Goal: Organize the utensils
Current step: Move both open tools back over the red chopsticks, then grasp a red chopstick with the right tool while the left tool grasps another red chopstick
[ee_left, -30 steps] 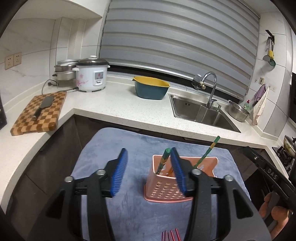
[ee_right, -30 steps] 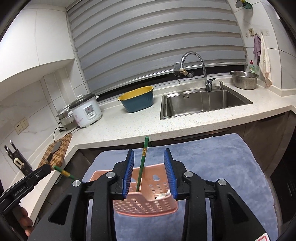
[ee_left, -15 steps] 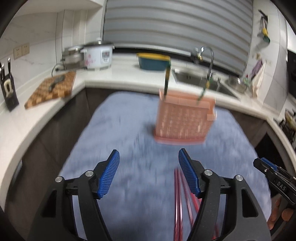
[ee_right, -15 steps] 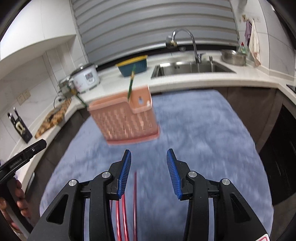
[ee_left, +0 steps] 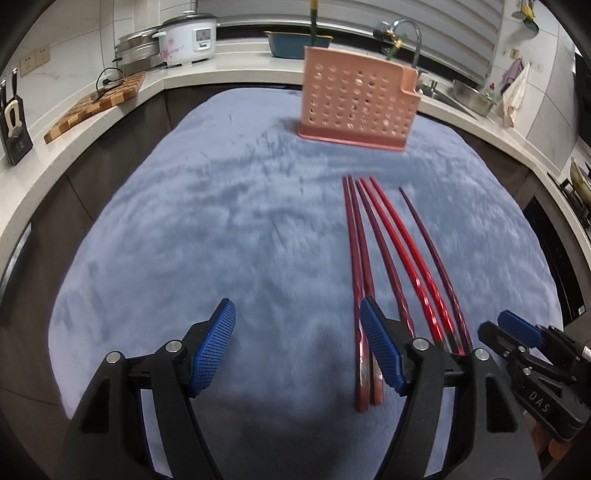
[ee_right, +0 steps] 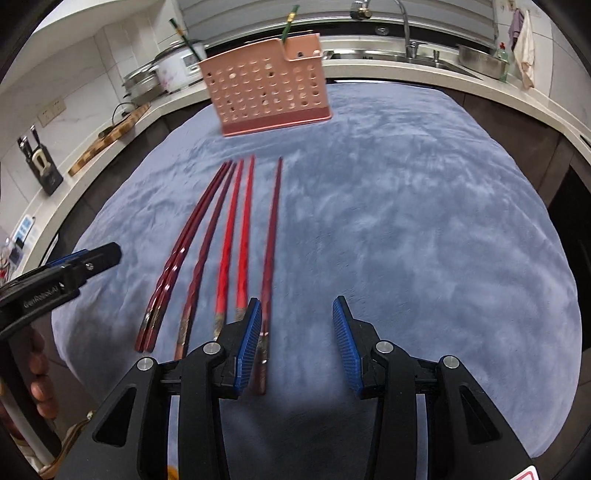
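Note:
Several red chopsticks (ee_left: 388, 258) lie side by side on a blue-grey cloth (ee_left: 221, 229), also in the right wrist view (ee_right: 236, 243). A pink perforated utensil holder (ee_left: 356, 103) stands at the far end of the cloth with two green chopsticks in it, also in the right wrist view (ee_right: 267, 99). My left gripper (ee_left: 297, 349) is open and empty, low over the cloth, left of the chopsticks. My right gripper (ee_right: 297, 345) is open and empty, just right of the chopsticks' near ends.
A white counter (ee_left: 110, 122) runs around the cloth with a checkered cutting board (ee_left: 99, 103), a rice cooker (ee_left: 188, 37), a blue and yellow bowl (ee_left: 291, 44), a sink with faucet (ee_right: 402, 33) and a knife block (ee_left: 14, 125).
Both grippers have pulled back from above the holder and dropped low near the front of the cloth. The red chopsticks have come fully into view. Both stay open.

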Available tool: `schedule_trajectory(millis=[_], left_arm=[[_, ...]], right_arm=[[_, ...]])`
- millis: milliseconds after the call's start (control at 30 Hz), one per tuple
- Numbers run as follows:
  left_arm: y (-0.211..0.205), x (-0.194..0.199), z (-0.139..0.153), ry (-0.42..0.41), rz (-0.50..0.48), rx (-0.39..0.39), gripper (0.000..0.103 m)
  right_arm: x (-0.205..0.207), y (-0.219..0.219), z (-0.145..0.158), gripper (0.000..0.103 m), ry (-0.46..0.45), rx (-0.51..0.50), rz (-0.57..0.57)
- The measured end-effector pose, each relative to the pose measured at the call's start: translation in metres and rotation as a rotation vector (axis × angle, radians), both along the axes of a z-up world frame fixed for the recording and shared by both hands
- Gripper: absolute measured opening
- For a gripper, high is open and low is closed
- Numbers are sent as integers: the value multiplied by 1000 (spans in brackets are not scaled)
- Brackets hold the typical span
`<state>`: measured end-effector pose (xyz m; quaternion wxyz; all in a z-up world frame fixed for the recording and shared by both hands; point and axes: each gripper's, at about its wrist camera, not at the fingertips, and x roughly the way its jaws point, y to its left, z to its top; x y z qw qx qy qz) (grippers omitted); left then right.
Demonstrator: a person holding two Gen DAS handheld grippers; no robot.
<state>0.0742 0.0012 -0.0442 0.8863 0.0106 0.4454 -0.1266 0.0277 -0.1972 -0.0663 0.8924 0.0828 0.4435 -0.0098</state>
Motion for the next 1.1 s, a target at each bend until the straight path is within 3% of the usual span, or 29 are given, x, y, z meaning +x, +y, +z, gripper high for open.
schedule_trajectory(millis=[233,400,1100], left_arm=[[-1,-10,-8,18,-4,7,66],[-2,-12,-11,26,-8,11,66],[-10,-13,-33,85,-35,23,66]], right_arm=[[-3,6,-3,34,8,-9,10],[-1,11,-9,19,34,-10,29],[1,18,-19,11,69,-16,53]])
